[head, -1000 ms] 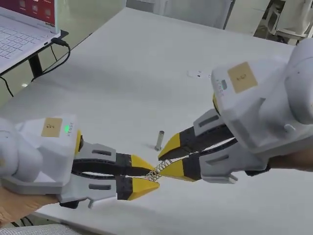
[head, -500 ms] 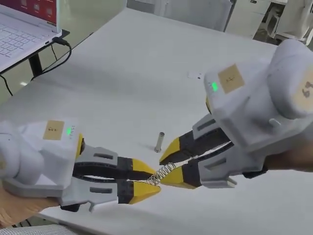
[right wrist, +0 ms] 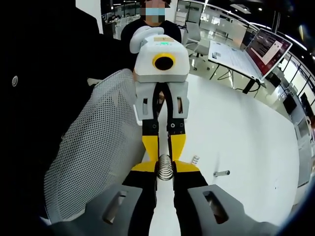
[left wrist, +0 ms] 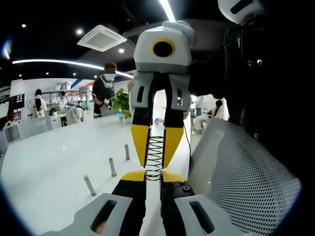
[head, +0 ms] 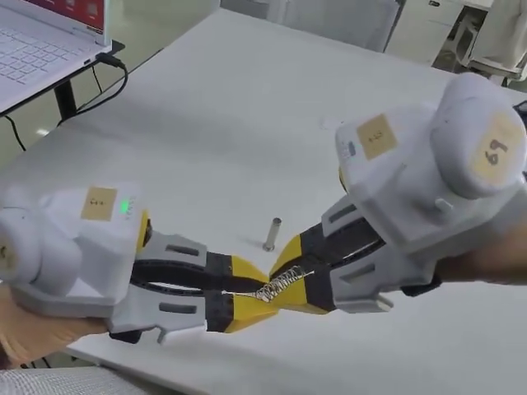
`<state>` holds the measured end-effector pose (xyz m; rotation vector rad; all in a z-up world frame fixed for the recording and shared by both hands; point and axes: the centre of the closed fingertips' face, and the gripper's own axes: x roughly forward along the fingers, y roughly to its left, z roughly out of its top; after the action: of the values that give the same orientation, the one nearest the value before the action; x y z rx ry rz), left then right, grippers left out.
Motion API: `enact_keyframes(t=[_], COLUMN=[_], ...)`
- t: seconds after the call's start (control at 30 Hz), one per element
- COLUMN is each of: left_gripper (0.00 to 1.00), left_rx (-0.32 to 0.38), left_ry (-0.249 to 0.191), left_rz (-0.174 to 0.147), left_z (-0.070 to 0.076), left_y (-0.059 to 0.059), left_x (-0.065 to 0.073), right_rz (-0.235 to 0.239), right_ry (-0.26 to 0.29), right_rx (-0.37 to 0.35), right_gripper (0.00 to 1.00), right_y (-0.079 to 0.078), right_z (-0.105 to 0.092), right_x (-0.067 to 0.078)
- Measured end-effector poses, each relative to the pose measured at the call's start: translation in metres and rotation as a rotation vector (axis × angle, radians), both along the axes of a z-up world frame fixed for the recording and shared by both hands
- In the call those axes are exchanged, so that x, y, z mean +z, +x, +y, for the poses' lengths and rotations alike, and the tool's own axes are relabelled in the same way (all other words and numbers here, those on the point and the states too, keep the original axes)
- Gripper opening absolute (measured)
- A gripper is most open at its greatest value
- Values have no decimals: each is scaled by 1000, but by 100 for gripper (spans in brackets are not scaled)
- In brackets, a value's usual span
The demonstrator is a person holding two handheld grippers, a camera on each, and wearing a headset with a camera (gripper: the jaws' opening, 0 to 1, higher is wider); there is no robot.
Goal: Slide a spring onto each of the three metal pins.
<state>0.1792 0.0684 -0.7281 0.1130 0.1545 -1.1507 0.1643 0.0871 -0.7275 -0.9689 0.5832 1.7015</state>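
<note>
While the two grippers meet above its near edge, the white table (head: 247, 123) looks smooth and matt. A laptop (head: 33, 49) stands on a dark stand beside the table's far left, and a black cable (head: 115, 78) hangs from it. The room is a large bright office. In the left gripper view there are long ceiling lights (left wrist: 165, 10), green plants (left wrist: 120, 101) and several persons (left wrist: 104, 88) far behind. A white mesh chair back (left wrist: 246, 172) is close at the side.

By count there are two grippers, two springs and three metal pins (left wrist: 112, 167). The pins stand upright on the table in one short row, apart from each other, with their long axis vertical. One loose spring (right wrist: 195, 160) lies on the table beyond the jaws in the right gripper view.

The held spring (head: 284, 285) is in the air between both grippers, just in front of one pin in the head view. Its long axis is nearly level and runs from the left gripper (head: 262, 298) toward the right gripper (head: 274, 278). In the right gripper view it shows end-on, the round opening facing the camera. The left jaws are pressed together on the thin end of this spring. The right jaws stand only as wide as the coils and press them from both sides.
</note>
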Motion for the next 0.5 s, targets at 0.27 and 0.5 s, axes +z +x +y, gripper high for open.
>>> enact_keyframes(t=[0.27, 0.5], left_gripper=[2, 2], left_rx=[3, 1], left_ry=[-8, -17], left_rz=[-14, -26], left_z=[0, -2], left_y=[1, 3], left_x=[1, 1], right_rz=[-5, 6], right_ry=[-14, -41], right_rx=[11, -3], right_gripper=[9, 9], right_y=[0, 4], right_z=[-1, -1], right_x=[0, 1])
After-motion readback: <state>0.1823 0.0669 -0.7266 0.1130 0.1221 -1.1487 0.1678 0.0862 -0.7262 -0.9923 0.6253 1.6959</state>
